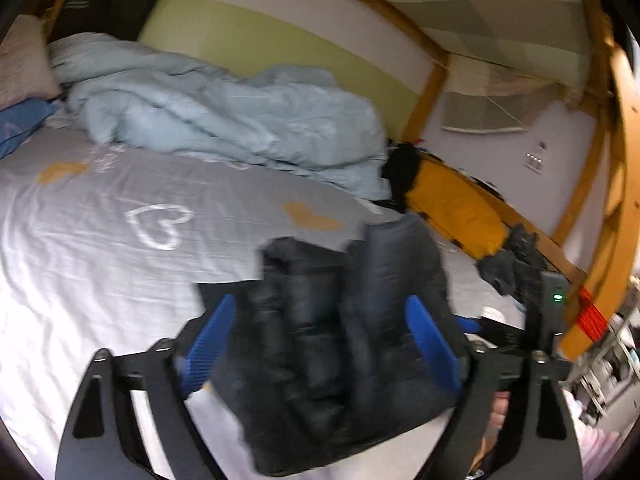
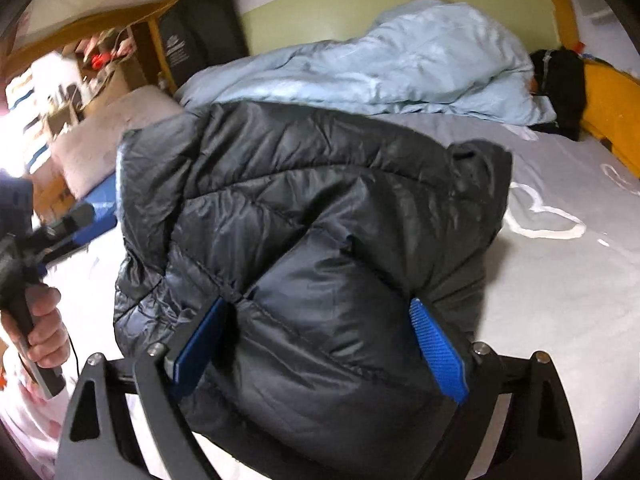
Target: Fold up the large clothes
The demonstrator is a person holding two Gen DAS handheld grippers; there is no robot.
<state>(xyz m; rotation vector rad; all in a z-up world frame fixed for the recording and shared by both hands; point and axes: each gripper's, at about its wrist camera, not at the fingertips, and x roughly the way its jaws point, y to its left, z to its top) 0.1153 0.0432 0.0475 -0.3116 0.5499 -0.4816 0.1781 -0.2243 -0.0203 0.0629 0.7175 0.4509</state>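
A light blue blanket (image 1: 224, 120) lies bunched up at the back of the bed. The grey sheet (image 1: 120, 192) has heart shapes (image 1: 158, 224). A pinkish pillow (image 2: 116, 136) sits near the wall.

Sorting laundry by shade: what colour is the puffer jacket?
Black puffer jacket, clearest in the right wrist view.

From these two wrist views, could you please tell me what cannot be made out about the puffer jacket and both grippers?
- Left wrist view: motion blur smears the black puffer jacket; whether the left gripper presses it is unclear.
- Right wrist view: the jacket's bulk hides the right gripper contact; its near end is cut off by the bottom edge.
- Both views: the jacket's underside and the folded sleeves are hidden against the bed sheet.
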